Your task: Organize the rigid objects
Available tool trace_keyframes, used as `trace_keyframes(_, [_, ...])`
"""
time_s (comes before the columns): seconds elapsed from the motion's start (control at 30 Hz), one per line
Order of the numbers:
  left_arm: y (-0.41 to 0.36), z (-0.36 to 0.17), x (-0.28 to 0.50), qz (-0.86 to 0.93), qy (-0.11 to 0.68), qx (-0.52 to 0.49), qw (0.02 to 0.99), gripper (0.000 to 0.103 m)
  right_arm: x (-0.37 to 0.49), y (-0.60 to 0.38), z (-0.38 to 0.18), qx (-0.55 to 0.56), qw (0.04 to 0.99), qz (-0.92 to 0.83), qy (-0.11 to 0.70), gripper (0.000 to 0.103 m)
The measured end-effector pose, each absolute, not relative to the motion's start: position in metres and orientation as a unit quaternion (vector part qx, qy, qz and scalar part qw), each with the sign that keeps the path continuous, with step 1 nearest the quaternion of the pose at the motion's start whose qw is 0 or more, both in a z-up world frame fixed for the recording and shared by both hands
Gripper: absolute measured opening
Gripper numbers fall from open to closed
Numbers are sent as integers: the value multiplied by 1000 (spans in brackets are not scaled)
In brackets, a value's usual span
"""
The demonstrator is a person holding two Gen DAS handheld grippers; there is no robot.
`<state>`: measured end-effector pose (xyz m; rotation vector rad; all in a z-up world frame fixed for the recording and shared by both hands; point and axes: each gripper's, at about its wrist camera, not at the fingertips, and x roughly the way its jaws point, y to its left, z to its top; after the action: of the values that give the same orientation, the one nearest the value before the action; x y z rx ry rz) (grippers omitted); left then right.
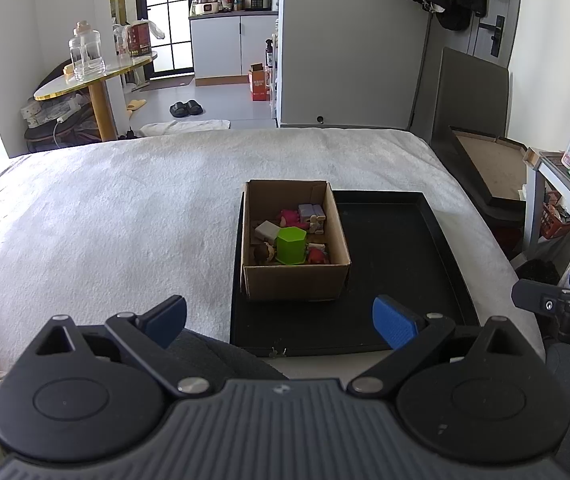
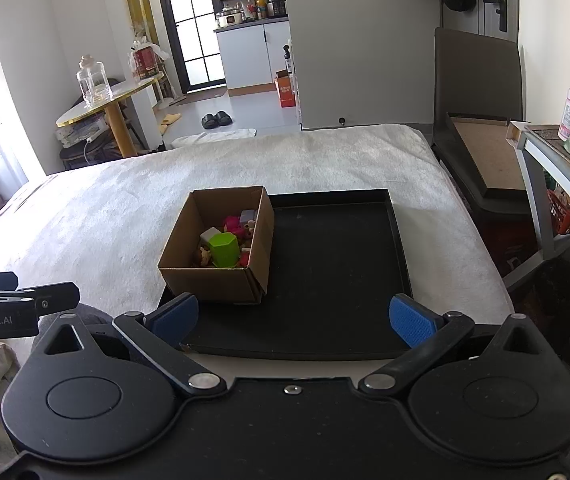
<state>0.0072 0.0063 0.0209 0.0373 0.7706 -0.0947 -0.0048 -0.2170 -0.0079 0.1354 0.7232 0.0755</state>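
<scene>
I see a bed covered by a white blanket (image 1: 125, 220), with a black tray (image 1: 397, 264) lying on it. A small cardboard box (image 1: 297, 280) stands in the tray's left part, holding a jumble of small toys, among them a green hexagonal block (image 1: 291, 245) and pink, red and grey pieces. The rest of the tray is bare. My left claw (image 1: 279, 318) hangs near the tray's front edge, spread wide and holding nothing; my right claw (image 2: 293, 318) is likewise spread and empty. I judge the sorting either finished or not begun: every toy sits in the box, none laid out.
</scene>
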Motion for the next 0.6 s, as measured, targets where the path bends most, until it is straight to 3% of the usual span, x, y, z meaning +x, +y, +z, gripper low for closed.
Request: trace_keyframes(0.6, [9, 20, 7, -47, 379, 16, 924, 99, -6, -217, -8, 65, 932, 36, 355, 103])
